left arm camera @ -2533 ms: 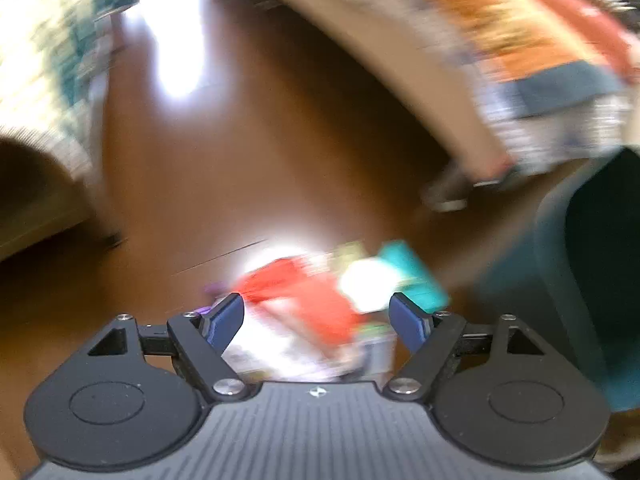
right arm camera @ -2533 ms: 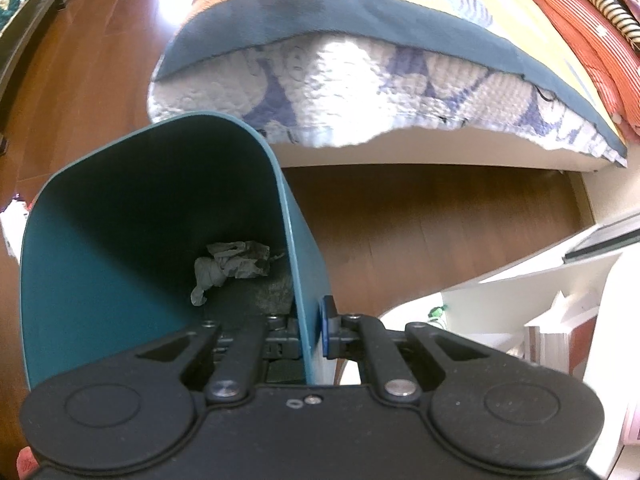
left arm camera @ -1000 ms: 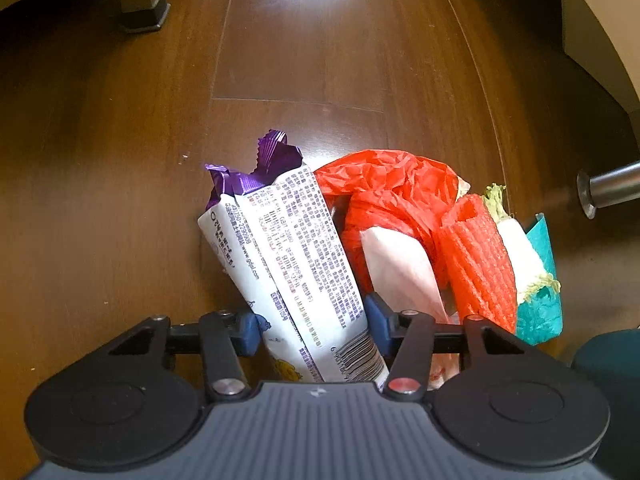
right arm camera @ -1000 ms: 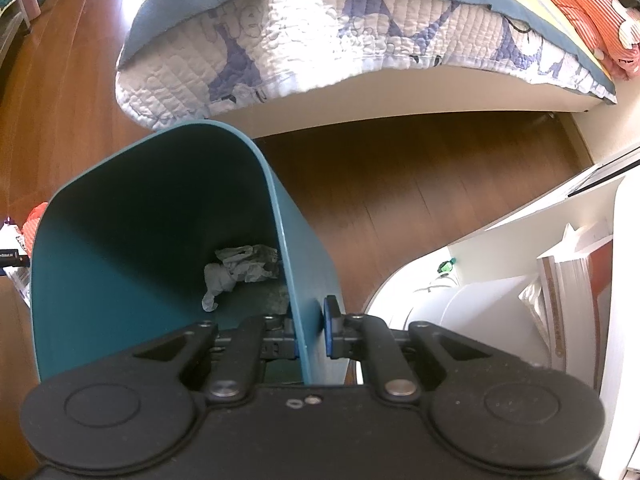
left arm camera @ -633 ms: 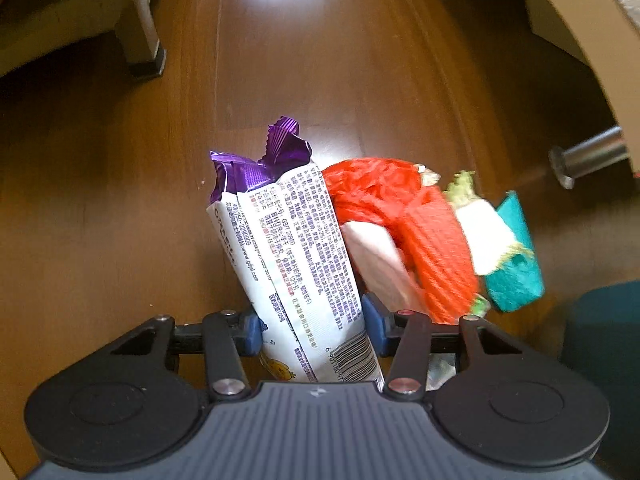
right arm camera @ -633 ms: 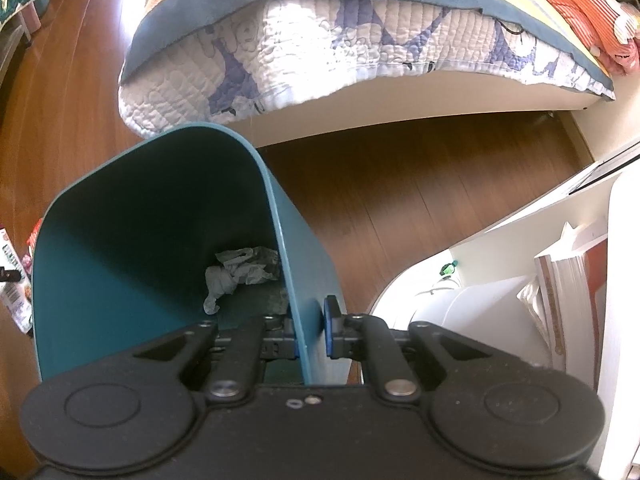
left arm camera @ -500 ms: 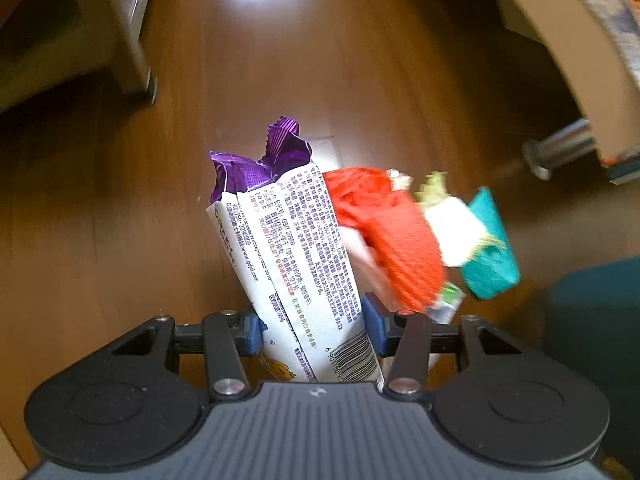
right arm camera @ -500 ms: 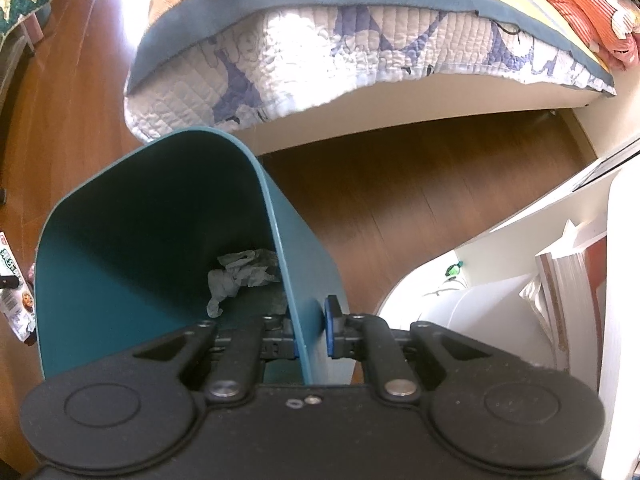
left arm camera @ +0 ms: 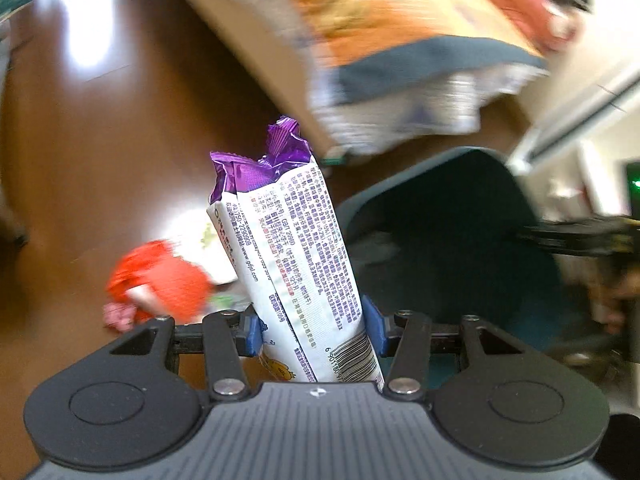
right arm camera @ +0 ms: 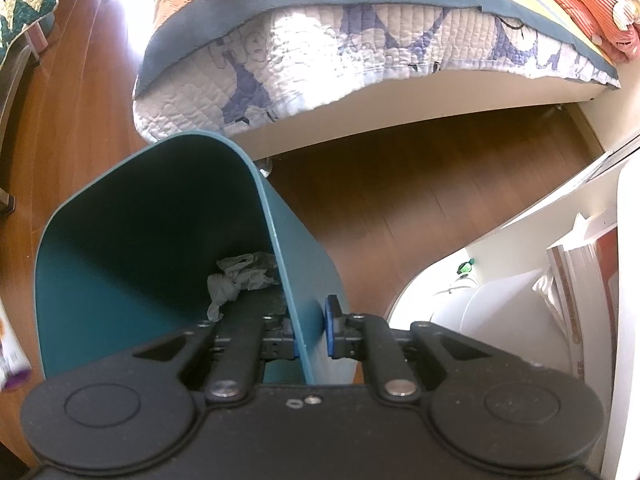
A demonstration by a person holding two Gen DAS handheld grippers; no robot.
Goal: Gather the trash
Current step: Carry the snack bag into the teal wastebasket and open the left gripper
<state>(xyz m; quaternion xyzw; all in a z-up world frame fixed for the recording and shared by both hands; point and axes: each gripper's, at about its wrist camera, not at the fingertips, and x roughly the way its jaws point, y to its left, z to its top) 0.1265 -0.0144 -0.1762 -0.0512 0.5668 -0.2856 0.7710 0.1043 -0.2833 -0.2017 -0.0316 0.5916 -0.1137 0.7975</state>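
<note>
My left gripper (left arm camera: 312, 330) is shut on a white and purple snack wrapper (left arm camera: 292, 248) and holds it upright in the air, just left of the teal trash bin (left arm camera: 448, 240). More trash, an orange-red net and white paper (left arm camera: 168, 276), lies on the wooden floor below and to the left. My right gripper (right arm camera: 312, 336) is shut on the bin's wall (right arm camera: 292, 264), one finger inside and one outside. A crumpled grey tissue (right arm camera: 240, 276) lies in the bin. The wrapper's edge shows at the far left of the right wrist view (right arm camera: 10, 360).
A bed with a quilted blanket (right arm camera: 360, 44) stands just beyond the bin, on a metal leg (right arm camera: 266, 168). White furniture with books (right arm camera: 572, 280) is close on the right. Brown wooden floor (right arm camera: 420, 184) lies between them.
My left gripper has lifted the snack wrapper off the floor pile and swung right toward the bin. The rest of the trash stayed on the floor. My right gripper kept its hold on the bin.
</note>
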